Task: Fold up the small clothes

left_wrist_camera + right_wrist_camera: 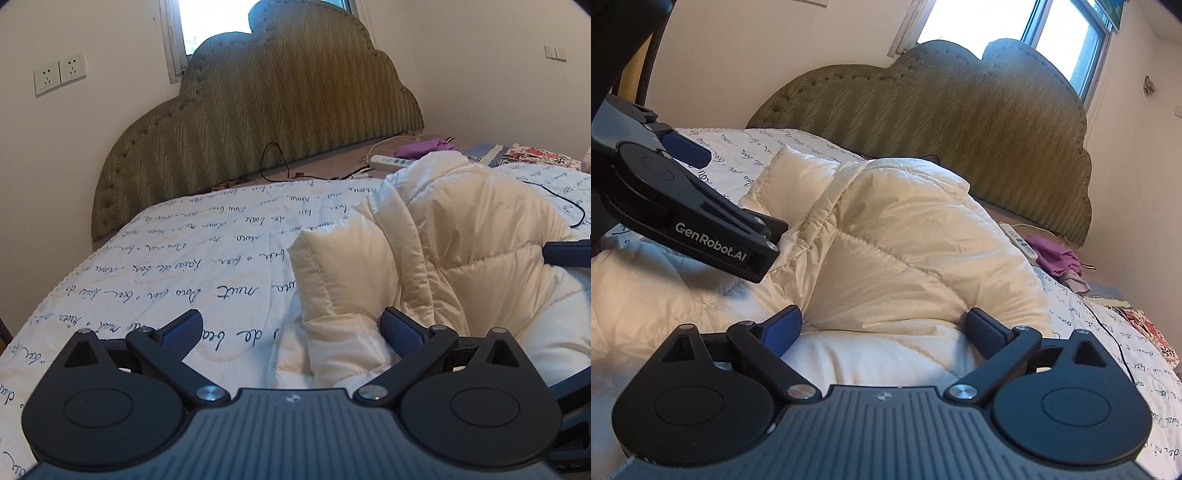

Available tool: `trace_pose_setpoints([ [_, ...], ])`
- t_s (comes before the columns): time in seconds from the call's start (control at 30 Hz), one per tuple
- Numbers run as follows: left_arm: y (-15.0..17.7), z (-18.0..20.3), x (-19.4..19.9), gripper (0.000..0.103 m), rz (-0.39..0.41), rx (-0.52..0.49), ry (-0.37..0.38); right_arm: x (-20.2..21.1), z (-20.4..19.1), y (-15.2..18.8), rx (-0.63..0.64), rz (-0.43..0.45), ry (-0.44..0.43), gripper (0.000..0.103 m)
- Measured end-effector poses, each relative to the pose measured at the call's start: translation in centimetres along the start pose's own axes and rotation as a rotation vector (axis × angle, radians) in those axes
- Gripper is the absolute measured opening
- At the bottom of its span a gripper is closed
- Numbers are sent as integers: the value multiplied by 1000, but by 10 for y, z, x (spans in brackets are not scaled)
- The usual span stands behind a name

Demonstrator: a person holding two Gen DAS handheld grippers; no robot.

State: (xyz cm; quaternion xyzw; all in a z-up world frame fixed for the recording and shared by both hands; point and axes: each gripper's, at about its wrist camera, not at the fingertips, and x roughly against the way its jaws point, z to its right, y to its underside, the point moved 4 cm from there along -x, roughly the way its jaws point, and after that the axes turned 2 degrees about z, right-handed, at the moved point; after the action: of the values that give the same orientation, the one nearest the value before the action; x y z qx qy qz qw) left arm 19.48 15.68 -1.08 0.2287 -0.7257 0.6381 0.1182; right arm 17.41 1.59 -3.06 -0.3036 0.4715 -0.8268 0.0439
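Where the bed [155, 266] meets the wall: green padded headboard [280, 122], window [1015, 22] behind it, twin sockets [61, 74] to one side. Along the headboard's foot, white remote-like strip [393, 162], crumpled purple cloth [428, 147], floral fabric [535, 157], thin black cable [561, 199] trailing over the script-printed quilt. Nothing lying across the garment itself.

Cream puffer jacket [894, 229] heaped on the quilt, one sleeve [332, 273] sticking up and folded over just ahead of the left tool [291, 334]. Left tool spread wide, gripping nothing, right-hand pad [404, 334] touching or just beside the sleeve; cannot tell which. Right tool [884, 332] also spread wide, straddling a puffy bulge of the jacket, pads at the fabric without pinching. Left tool's black frame close over the jacket in the right wrist view.
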Motion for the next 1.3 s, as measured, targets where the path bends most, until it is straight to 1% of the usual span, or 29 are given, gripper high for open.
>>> trace_pose_setpoints([
  [0.2, 6, 3, -5, 103, -20, -6, 0, -9, 0, 2, -5, -9, -16, 95],
  [0.43, 9, 7, -9, 103, -28, -22, -10, -13, -2, 4, -1, -7, -13, 96],
  [0.73, 11, 8, -12, 103, -32, -22, -10, -16, -5, 7, 1, 8, 3, 97],
  [0.8, 11, 8, -11, 103, -27, -22, -9, -16, -7, 7, 6, 14, 15, 99],
  [0.87, 9, 5, -8, 103, -16, -12, 0, -11, -6, 5, 6, 31, 27, 101],
  [0.93, 6, 1, -4, 103, -7, 4, 20, 3, -1, 3, -13, 59, 45, 100],
  [1.0, 4, -4, -1, 103, -10, 28, 51, 22, 13, 0, -87, 96, 84, 102],
  [1.07, 2, -10, 1, 103, -28, 53, 93, 44, 37, 1, -197, 130, 114, 103],
  [1.1, 1, -13, 1, 103, -47, 66, 118, 51, 50, 3, -252, 130, 119, 103],
  [1.13, 1, -16, 1, 103, -67, 78, 144, 54, 63, 8, -305, 109, 114, 103],
  [1.2, 3, -21, -1, 103, -119, 111, 198, 51, 87, 22, -419, 26, 60, 103],
  [1.23, 4, -25, -2, 103, -140, 136, 223, 48, 98, 33, -495, -8, 15, 103],
  [1.3, 10, -32, -7, 103, -198, 199, 286, 42, 116, 53, -671, -44, -94, 103],
])
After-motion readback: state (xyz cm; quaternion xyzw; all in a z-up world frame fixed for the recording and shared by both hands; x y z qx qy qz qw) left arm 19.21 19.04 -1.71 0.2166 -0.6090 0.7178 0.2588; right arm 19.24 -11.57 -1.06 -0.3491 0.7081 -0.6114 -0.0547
